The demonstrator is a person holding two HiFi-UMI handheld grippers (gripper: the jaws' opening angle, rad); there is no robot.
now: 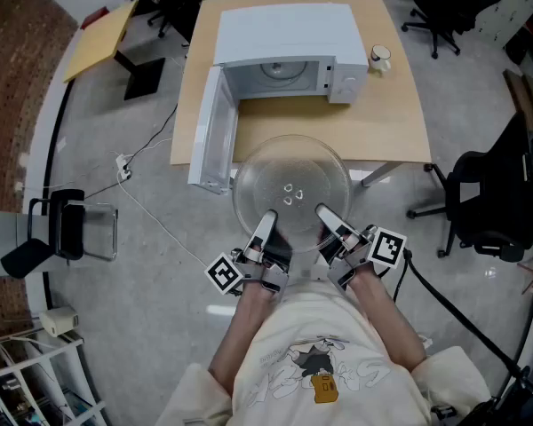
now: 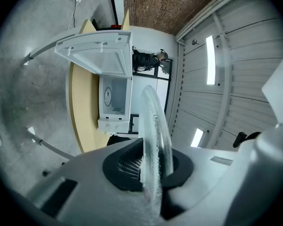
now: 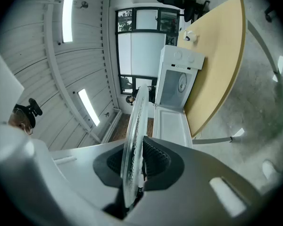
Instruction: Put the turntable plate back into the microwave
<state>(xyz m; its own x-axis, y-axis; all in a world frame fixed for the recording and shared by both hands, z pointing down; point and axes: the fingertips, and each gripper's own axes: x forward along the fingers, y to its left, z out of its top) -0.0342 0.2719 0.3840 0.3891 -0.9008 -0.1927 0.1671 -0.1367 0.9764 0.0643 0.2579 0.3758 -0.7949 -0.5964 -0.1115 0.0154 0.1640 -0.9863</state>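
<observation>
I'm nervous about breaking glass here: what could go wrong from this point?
1. The glass plate is gripped only at its near rim by the left gripper and right gripper; its unsupported far side could sag or slip free.
2. It looks about as wide as the microwave opening, and the open door stands at the left; its rim may knock either going in.

The turntable plate is gleaming as clear, glossy glass. The table is showing matt, pale wood.
</observation>
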